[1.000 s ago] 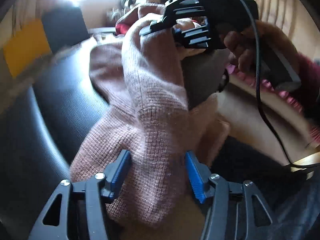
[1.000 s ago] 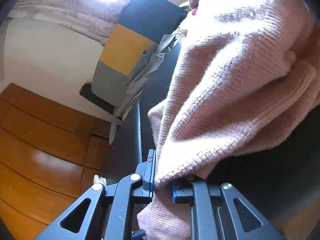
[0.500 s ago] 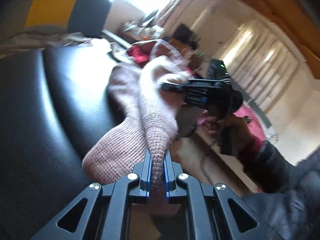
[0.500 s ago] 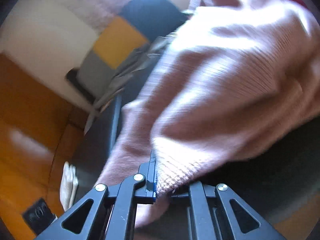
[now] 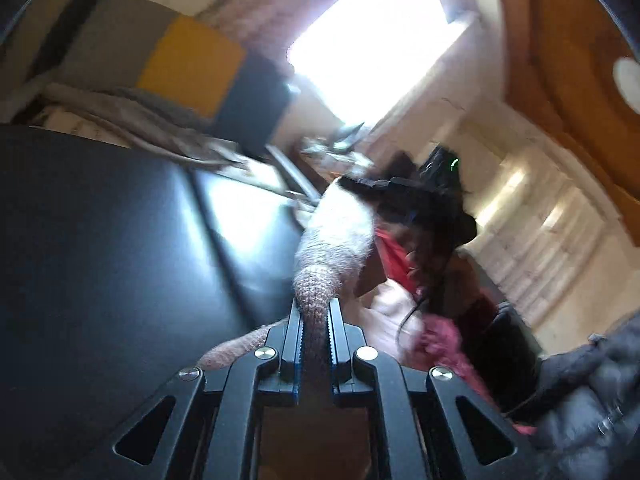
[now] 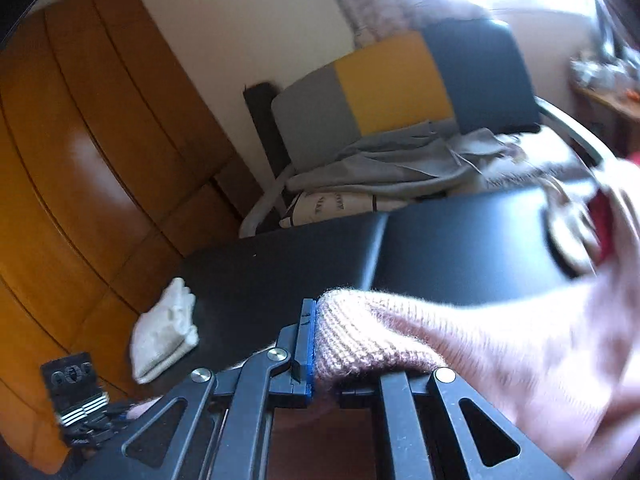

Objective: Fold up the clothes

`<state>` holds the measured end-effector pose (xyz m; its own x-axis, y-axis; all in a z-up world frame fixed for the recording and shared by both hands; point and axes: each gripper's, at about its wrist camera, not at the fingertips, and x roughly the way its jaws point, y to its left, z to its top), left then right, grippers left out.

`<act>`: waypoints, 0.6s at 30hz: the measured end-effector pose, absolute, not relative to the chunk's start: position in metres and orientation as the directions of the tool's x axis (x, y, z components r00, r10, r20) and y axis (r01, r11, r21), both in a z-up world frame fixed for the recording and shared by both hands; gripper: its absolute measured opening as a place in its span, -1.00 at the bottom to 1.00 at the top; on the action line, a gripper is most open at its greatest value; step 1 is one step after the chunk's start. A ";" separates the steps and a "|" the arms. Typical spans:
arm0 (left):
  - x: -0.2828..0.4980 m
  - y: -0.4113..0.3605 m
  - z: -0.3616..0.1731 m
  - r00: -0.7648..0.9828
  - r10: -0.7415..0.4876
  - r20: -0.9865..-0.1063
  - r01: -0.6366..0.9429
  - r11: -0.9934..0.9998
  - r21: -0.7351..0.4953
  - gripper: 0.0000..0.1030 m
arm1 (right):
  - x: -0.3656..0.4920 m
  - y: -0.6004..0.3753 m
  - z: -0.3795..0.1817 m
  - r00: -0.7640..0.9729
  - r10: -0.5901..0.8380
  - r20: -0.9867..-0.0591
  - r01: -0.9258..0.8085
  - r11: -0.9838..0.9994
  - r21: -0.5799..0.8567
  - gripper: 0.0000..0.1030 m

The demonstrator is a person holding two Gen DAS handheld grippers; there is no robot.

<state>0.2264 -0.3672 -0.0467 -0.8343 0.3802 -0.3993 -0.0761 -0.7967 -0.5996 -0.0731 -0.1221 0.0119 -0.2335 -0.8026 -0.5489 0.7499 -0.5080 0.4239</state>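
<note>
Two hand-held grippers clamped on one pink knit sweater (image 5: 332, 240). Left hand-held gripper (image 5: 315, 320): wide open around the knit a second ago, jaws since closed, blue pads now pinching a narrow rolled fold; view rolled over compared with then, window (image 5: 372, 40) now top centre. Right hand-held gripper (image 6: 320, 340): pinching a ribbed edge of the sweater (image 6: 440, 344) then as now, right pad hidden under the knit. Right hand-held gripper also seen in the left view (image 5: 416, 200), farther off than a second ago, sweater stretched in a band between the two, lifted clear of the black padded worktop (image 5: 100, 260).

Printed cloth (image 6: 332, 206) under the grey garment (image 6: 400, 164) past the worktop's far edge: lettering present, too blurred to read.

Worktop (image 6: 440, 240) bare across its middle, one seam running through it. Folded white cloth (image 6: 164, 340) at the near left corner, next to the edge. Grey-yellow-dark chair back (image 6: 400, 84) behind the far edge; wooden panelling (image 6: 80, 140) left.
</note>
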 end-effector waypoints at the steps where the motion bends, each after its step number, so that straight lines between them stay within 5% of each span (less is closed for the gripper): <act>1: 0.212 -0.385 -0.052 -0.828 0.326 -0.457 0.004 -0.811 -0.585 -0.83 | -0.086 -0.139 0.013 -0.221 -0.793 -0.567 0.750 -0.510 0.421 -0.83; 3: 0.187 -0.416 -0.065 -0.806 0.197 -0.558 0.182 -0.814 -0.551 -0.82 | -0.116 -0.188 0.003 -0.184 -0.747 -0.639 0.748 -0.529 0.402 -0.79; 7: 0.169 -0.461 -0.086 -0.710 0.015 -0.704 0.427 -0.786 -0.447 -0.83 | -0.126 -0.234 -0.025 -0.122 -0.634 -0.764 0.775 -0.542 0.326 -0.34; 10: 0.183 -0.474 -0.084 -0.706 -0.048 -0.706 0.488 -0.756 -0.436 -0.77 | -0.107 -0.223 -0.038 -0.116 -0.603 -0.789 0.821 -0.505 0.266 -0.33; 14: 0.189 -0.443 -0.069 -0.764 0.001 -0.645 0.369 -0.819 -0.439 -0.63 | -0.081 -0.153 -0.055 -0.175 -0.557 -0.812 0.832 -0.524 0.180 -0.08; 18: 0.156 -0.372 -0.068 -0.733 0.084 -0.675 0.197 -0.924 -0.329 -0.62 | -0.068 -0.066 -0.091 -0.263 -0.356 -0.896 0.781 -0.625 0.019 -0.05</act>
